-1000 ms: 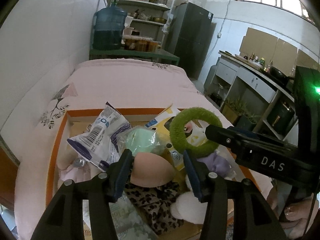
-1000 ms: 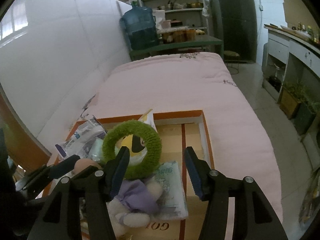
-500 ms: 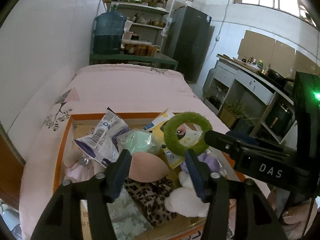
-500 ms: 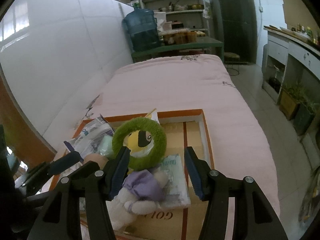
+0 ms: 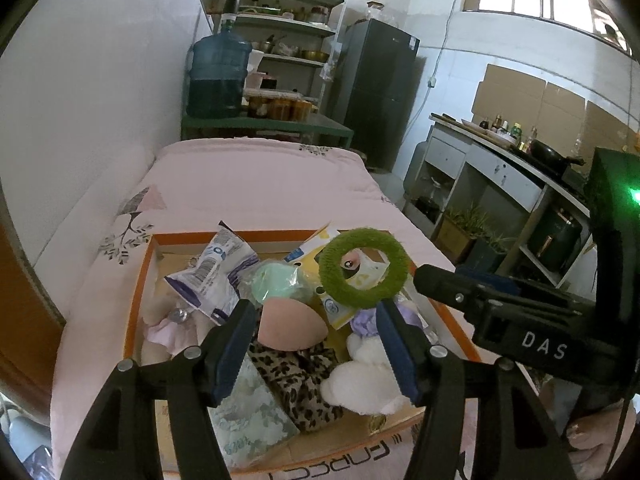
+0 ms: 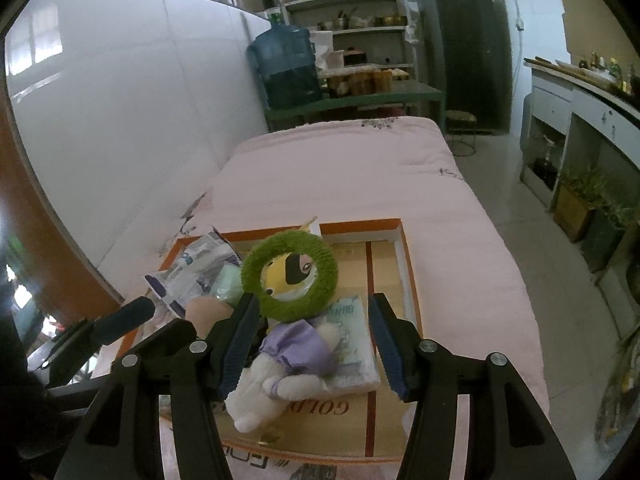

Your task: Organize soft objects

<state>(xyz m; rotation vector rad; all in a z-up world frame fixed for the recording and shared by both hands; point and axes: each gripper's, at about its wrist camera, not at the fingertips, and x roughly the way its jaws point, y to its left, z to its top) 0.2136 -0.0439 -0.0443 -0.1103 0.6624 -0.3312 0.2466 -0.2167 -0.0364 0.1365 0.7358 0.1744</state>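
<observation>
A shallow orange-rimmed cardboard box (image 5: 136, 280) (image 6: 408, 272) lies on the pink bed. It holds a beige foam pad (image 5: 288, 328), a leopard-print cloth (image 5: 296, 380), a white plush toy (image 5: 360, 380) (image 6: 260, 392) in a purple dress, a blue-and-white packet (image 5: 216, 276) and a mint-green wrapped item (image 5: 276, 280). A fuzzy green ring (image 5: 332, 280) (image 6: 252, 272) stands tilted on the pile. My left gripper (image 5: 312, 312) hovers open above the beige pad without touching it. My right gripper (image 6: 312, 302) is open above the plush toy, its left fingertip close to the ring.
A patterned tissue pack (image 5: 248, 412) (image 6: 352, 340) lies at the box's near side. The pink bedcover (image 5: 256, 184) stretches beyond it to a green table with a water jug (image 5: 218, 76). A counter (image 5: 500, 168) and floor plants stand to the right, and a white wall runs along the left.
The left jaws have spread wider around the beige pad. Both grippers have drawn back and up from the box, so its contents look smaller. The ring stays on the pile.
</observation>
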